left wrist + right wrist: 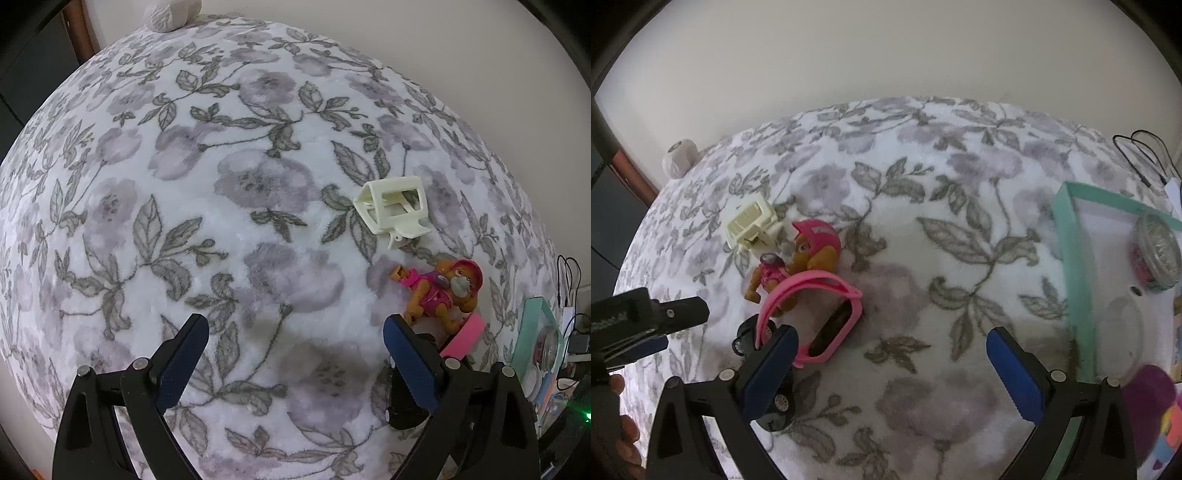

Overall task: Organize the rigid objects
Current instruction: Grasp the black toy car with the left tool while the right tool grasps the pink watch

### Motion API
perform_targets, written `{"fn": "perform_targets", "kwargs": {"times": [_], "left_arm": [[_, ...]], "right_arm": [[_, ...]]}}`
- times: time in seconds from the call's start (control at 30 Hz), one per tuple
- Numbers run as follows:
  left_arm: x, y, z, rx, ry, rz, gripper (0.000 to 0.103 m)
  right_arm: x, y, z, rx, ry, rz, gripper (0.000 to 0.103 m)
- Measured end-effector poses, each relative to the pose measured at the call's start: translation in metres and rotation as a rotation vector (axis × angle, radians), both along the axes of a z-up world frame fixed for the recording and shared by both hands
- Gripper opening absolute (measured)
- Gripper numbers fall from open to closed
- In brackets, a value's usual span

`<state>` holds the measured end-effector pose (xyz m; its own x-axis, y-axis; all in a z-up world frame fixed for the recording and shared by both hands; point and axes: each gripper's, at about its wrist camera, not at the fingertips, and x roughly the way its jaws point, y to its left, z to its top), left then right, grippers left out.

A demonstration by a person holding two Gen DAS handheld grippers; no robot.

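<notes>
On the floral blanket (923, 266), toward its left side in the right wrist view, the loose things lie in a tight cluster: a cream plastic clip (750, 221), a toy pup figure (798, 262) in a pink helmet just in front of it, a pink watch (827, 317) whose strap arches over the figure's body, and a small black wheeled toy (775, 398) partly hidden behind the right tool's near finger. At the blanket's right edge sits a mint-green tray (1075, 266) already holding a round clear jar (1158, 251) and some coloured pieces.

The right tool (890, 350) stands wide apart, empty, over bare blanket between the cluster and the tray. The left tool (295, 343) is likewise apart and empty, its right finger just beside the figure.

Likely trouble: the watch strap is touching the figure, so lifting either could drag the other along or tip it. The plush blanket gives way, so a finger pressing down may snag the pile or push a small piece under. The wheeled toy could roll off if nudged.

The helmet bears pale lettering and the other tool's body white print, both too blurred to read.
</notes>
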<state>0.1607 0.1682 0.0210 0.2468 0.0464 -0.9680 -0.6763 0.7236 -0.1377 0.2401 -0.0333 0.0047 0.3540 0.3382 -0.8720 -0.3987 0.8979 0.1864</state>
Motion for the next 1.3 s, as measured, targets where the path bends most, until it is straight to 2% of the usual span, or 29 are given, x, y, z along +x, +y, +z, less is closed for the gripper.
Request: {"fn": "perform_targets", "kwargs": {"times": [0.2,0.33,0.43,0.6,0.77,0.87,0.93,1.03,1.17,1.23,1.3], "left_arm": [[-0.002,0.002,-0.001,-0.001,0.009,-0.007,0.096],[0.004,0.0,-0.004,-0.004,0.013,-0.01,0.096],[0.005,-0.002,-0.005,-0.003,0.017,-0.016,0.096],[0.014,-0.006,-0.009,-0.019,0.028,-0.033,0.096],[0.018,-0.01,-0.013,-0.054,0.02,-0.038,0.096],[0.021,-0.011,-0.013,-0.077,0.015,-0.033,0.096],[0.022,-0.012,-0.013,-0.093,0.006,-0.036,0.096],[0.026,-0.02,-0.014,-0.1,0.016,-0.047,0.096],[0.035,-0.036,-0.021,-0.119,0.024,-0.066,0.095],[0.038,-0.046,-0.022,-0.105,0.029,-0.088,0.095],[0.042,-0.061,-0.02,-0.081,0.039,-0.127,0.091]], "right_arm": [[0.003,0.012,-0.006,-0.022,-0.026,0.008,0.103],[0.001,0.018,-0.009,-0.081,-0.063,0.014,0.103],[0.002,0.015,-0.011,-0.135,-0.083,-0.002,0.102],[0.004,0.004,-0.009,-0.144,-0.08,-0.012,0.098],[0.003,0.002,-0.005,-0.145,-0.084,-0.007,0.081],[0.004,0.0,-0.002,-0.148,-0.088,-0.01,0.069],[0.005,-0.005,-0.001,-0.146,-0.083,-0.019,0.056],[0.007,-0.01,-0.001,-0.137,-0.074,-0.025,0.046],[0.009,-0.015,-0.001,-0.129,-0.069,-0.026,0.037],[0.01,-0.017,0.0,-0.124,-0.064,-0.028,0.034],[0.011,-0.021,0.0,-0.115,-0.058,-0.028,0.033]]}}
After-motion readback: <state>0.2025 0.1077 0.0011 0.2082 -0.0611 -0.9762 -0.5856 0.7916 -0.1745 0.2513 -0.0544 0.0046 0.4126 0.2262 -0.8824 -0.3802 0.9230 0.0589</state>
